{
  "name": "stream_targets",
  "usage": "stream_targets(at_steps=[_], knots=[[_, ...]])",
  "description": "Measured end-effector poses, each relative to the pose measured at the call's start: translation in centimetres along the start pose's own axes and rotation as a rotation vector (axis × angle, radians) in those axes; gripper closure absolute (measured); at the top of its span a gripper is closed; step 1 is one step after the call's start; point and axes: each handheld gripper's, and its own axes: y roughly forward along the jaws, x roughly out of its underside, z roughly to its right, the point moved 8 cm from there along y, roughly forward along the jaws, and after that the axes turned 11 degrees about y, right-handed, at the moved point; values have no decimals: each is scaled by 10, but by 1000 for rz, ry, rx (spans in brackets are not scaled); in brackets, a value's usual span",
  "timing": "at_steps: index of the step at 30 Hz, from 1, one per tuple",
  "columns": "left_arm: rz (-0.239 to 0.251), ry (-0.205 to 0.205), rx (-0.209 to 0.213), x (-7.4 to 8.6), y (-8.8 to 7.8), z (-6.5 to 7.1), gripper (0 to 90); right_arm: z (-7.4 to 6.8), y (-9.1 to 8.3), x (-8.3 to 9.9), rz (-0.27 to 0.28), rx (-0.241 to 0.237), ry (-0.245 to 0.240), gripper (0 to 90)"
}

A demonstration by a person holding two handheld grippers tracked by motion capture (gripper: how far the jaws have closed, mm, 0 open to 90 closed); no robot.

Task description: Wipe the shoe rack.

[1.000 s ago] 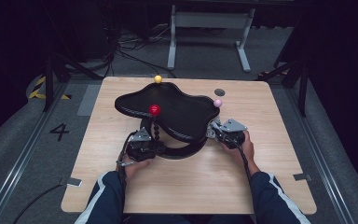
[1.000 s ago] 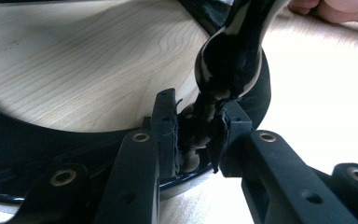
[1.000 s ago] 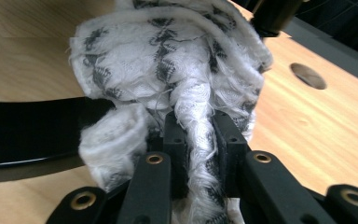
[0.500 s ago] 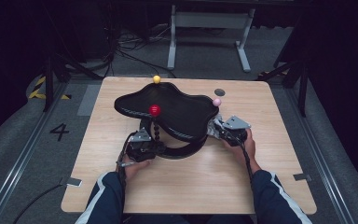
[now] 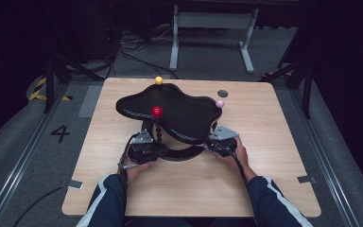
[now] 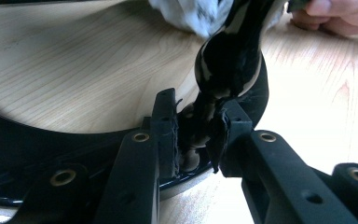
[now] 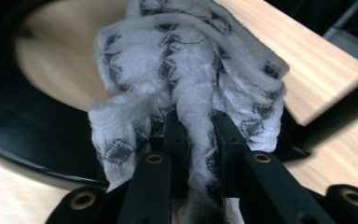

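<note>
A black stand with a wavy tray top (image 5: 184, 111) rises from a ring base (image 5: 184, 153) at the table's middle. Red (image 5: 157, 111), yellow (image 5: 159, 80) and pink (image 5: 220, 103) balls sit on it. My left gripper (image 5: 149, 144) is at the base's left side. In the left gripper view it (image 6: 196, 135) is shut on the foot of the glossy beaded post (image 6: 228, 60). My right gripper (image 5: 216, 142) is under the tray's right edge. In the right gripper view it (image 7: 198, 135) is shut on a bunched white patterned cloth (image 7: 186, 79) held against the base ring (image 7: 28, 135).
The wooden table (image 5: 283, 156) has bare room in front and to both sides. A small dark disc (image 5: 222, 93) lies at the back right. The tray top overhangs both grippers. Cables and a metal frame (image 5: 212, 21) stand on the floor beyond.
My right gripper with the cloth has shifted a little left, in toward the stand's base. The left gripper and the stand have stayed put.
</note>
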Motion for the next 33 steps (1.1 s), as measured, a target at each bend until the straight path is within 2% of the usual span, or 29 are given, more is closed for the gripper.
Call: stream_targets(at_steps=[1, 7, 12, 17, 21, 24, 26, 30, 33], knots=[[0, -1, -1, 0, 0, 0, 732, -6, 0, -1, -3, -8, -19, 787], [1, 0, -1, 0, 0, 0, 733, -37, 0, -4, 2, -77, -37, 786], [-3, 1, -1, 0, 0, 0, 732, -60, 1, -8, 8, -115, -55, 785], [1, -1, 0, 0, 0, 0, 732, -75, 2, -11, 13, -137, -96, 783], [1, 0, 1, 0, 0, 0, 732, -73, 1, -10, 6, -128, -100, 781], [1, 0, 1, 0, 0, 0, 732, -63, 2, -8, 6, -107, -91, 781], [-3, 0, -1, 0, 0, 0, 732, -52, 2, -7, 2, -69, -91, 781], [0, 0, 0, 0, 0, 0, 733, -28, 1, -4, -1, -20, -47, 780], [-4, -2, 1, 0, 0, 0, 732, -12, 0, -1, 0, -4, -12, 780]])
